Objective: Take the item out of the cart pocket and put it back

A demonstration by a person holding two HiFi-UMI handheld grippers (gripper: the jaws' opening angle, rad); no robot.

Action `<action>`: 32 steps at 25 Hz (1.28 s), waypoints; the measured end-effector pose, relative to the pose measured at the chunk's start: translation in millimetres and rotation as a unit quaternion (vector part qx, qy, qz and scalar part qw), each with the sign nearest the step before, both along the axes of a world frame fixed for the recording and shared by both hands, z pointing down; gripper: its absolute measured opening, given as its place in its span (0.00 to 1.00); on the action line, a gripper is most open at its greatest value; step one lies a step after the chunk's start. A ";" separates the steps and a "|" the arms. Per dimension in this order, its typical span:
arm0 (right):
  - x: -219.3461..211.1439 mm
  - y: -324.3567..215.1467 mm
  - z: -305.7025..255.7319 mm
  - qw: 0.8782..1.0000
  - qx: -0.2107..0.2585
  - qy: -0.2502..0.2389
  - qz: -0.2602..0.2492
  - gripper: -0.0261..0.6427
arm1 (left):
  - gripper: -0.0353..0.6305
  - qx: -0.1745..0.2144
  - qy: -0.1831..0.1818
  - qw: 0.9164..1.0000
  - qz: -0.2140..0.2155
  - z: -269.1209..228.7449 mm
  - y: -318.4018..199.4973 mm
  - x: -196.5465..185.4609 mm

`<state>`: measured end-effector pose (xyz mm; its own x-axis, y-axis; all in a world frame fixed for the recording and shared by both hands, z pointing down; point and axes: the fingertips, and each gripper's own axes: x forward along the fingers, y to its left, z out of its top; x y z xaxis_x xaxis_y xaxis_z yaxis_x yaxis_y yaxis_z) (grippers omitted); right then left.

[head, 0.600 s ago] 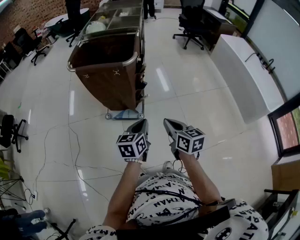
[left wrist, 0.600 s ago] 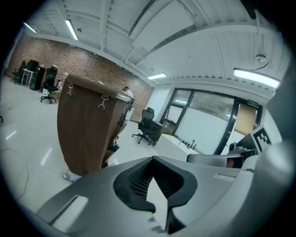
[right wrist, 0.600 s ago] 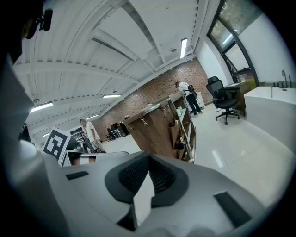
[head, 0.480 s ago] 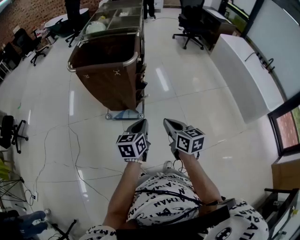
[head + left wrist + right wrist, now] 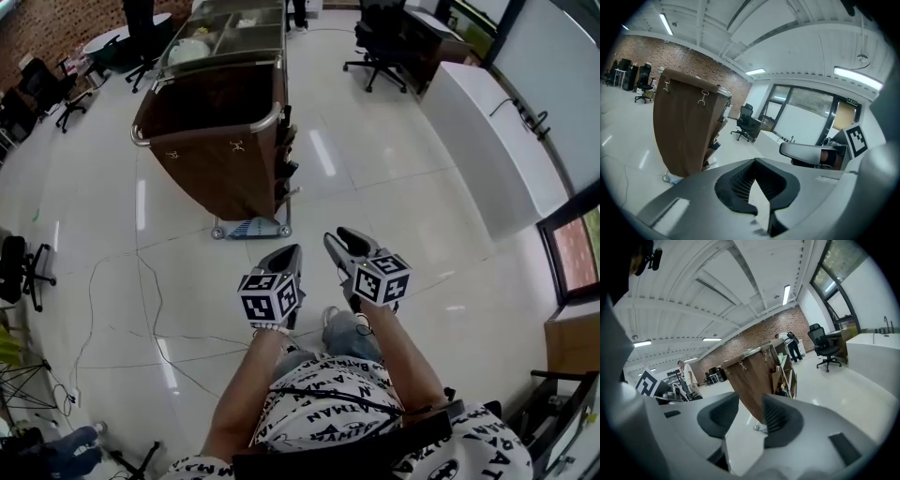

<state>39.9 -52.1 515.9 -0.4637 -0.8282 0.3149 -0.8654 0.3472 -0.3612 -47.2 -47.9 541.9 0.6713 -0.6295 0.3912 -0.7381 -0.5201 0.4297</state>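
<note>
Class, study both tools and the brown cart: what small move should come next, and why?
Probably a step forward, bringing both tools nearer the cart and its side pockets. The left tool and right tool hang over the floor, well short of the cart, and neither holds anything. The right tool's jaws stand apart.

Cart (image 5: pixel 225 141) ahead, and its far end runs off the head view's top edge. The side pockets (image 5: pixel 284 173) are dark slivers there, their contents too small to call. The right gripper view brings them nearer, but it's only a jumble of shapes, no telling which item is which. The left gripper view catches that side edge-on, mostly hidden behind the brown bag (image 5: pixel 684 126). A standing person (image 5: pixel 141 14) is cut off at the legs by the head view's top edge
</note>
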 end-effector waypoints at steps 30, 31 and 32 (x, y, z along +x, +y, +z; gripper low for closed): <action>2.4 -359.3 69.5 0.981 0.005 0.076 -0.179 0.42 | 0.06 -0.018 -0.052 0.989 -0.137 28.4 -252.6 52.4; -1.0 -364.5 74.9 0.979 0.005 0.084 -0.183 0.42 | 0.06 -0.020 -0.054 0.989 -0.139 31.2 -255.5 52.0; -4.3 -369.2 79.7 0.978 0.006 0.091 -0.188 0.42 | 0.06 -0.023 -0.055 0.988 -0.141 33.9 -258.2 51.6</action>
<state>35.6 -421.3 595.7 -0.6730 -0.6142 0.4121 -0.7257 0.6559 -0.2077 4.5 -306.1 575.8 0.4240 -0.7653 0.4844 -0.8944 -0.2697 0.3568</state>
